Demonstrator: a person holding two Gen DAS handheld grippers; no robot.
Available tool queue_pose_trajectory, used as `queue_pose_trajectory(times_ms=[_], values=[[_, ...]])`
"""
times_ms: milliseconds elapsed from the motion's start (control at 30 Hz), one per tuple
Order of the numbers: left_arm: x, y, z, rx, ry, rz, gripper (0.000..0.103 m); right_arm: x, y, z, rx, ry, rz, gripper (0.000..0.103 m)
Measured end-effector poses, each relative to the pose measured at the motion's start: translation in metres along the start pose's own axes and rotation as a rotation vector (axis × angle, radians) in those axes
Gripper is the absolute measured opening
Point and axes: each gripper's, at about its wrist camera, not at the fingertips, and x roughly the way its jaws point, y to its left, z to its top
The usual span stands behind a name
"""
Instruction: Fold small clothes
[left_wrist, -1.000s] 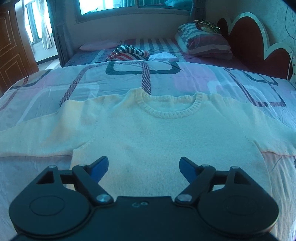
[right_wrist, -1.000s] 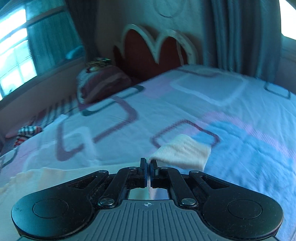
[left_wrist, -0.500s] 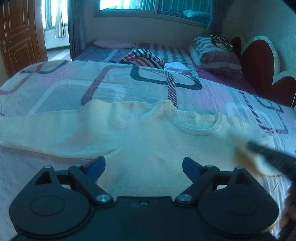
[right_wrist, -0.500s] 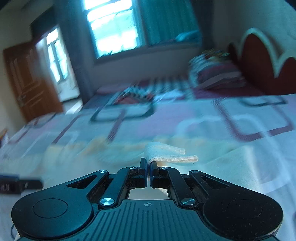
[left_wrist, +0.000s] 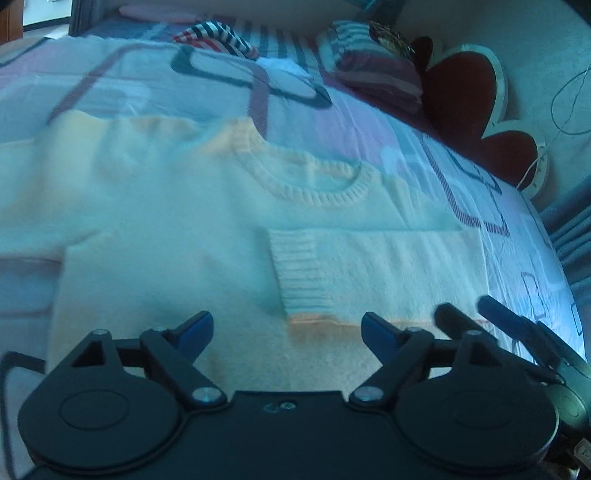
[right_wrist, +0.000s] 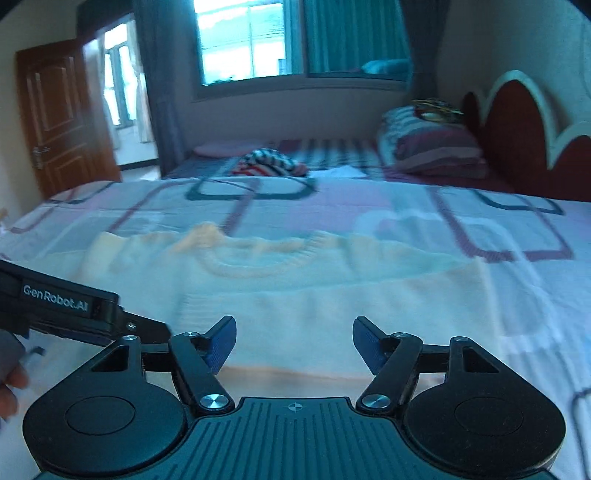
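Note:
A cream knit sweater (left_wrist: 177, 229) lies flat on the bed with its neck away from me. Its right sleeve is folded across the chest, and the ribbed cuff (left_wrist: 299, 273) rests near the middle. My left gripper (left_wrist: 286, 330) hangs over the sweater's lower body. Its jaws are closing but still wide, and they pinch nothing. My right gripper (right_wrist: 294, 339) is over the folded sleeve (right_wrist: 369, 306). Its jaws are opening and the cloth is free of the blue pads (right_wrist: 221, 338). The right gripper (left_wrist: 469, 308) also shows at the right of the left wrist view.
The patterned bedspread (right_wrist: 406, 210) reaches to a red headboard (left_wrist: 465, 96) on the right. Striped pillows (right_wrist: 432, 147) and a striped garment (right_wrist: 269, 166) lie at the far side. A hand (right_wrist: 11, 384) shows at the lower left, and a wooden door (right_wrist: 55, 118) stands beyond.
The right gripper swung left with the sleeve's cuff in its shut jaws, laid the sleeve across the chest, and opened. The left gripper tipped down and shifted over the sweater.

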Motion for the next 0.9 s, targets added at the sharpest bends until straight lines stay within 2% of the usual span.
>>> queue_pose_trajectory(times_ms=[67,233,300,333,367,467,633,800,833,867,900], values=[[0.013,-0.002,-0.001,-0.011,0.004,-0.009,0.061,-0.007,-0.022,-0.01,0.037,0.014,-0.049,0.069],[0.027,-0.008,0.0,-0.049,-0.054,-0.006,0.058,-0.009,-0.06,-0.029,0.108,0.065,-0.122,0.069],[0.03,-0.014,0.0,-0.037,-0.076,0.002,0.037,-0.007,-0.068,-0.034,0.124,0.075,-0.157,0.069],[0.032,-0.015,0.0,-0.036,-0.084,0.001,0.021,-0.007,-0.071,-0.036,0.135,0.081,-0.172,0.069],[0.034,-0.015,0.0,-0.042,-0.084,0.002,0.015,-0.005,-0.075,-0.036,0.147,0.086,-0.183,0.069],[0.028,-0.016,0.004,-0.049,-0.109,-0.005,0.008,-0.001,-0.081,-0.037,0.173,0.104,-0.199,0.069],[-0.015,-0.019,0.026,-0.033,-0.252,-0.055,0.007,0.012,-0.081,-0.034,0.211,0.119,-0.196,0.069],[-0.06,0.003,0.056,-0.066,-0.394,-0.031,0.007,0.022,-0.079,-0.025,0.233,0.095,-0.205,0.069],[-0.064,0.008,0.06,-0.064,-0.409,-0.017,0.007,0.024,-0.078,-0.024,0.229,0.089,-0.206,0.062],[-0.068,0.015,0.063,-0.068,-0.423,0.002,0.007,0.027,-0.076,-0.022,0.223,0.085,-0.21,0.044],[-0.07,0.022,0.064,-0.078,-0.43,0.02,0.007,0.029,-0.075,-0.02,0.221,0.085,-0.202,0.038]])
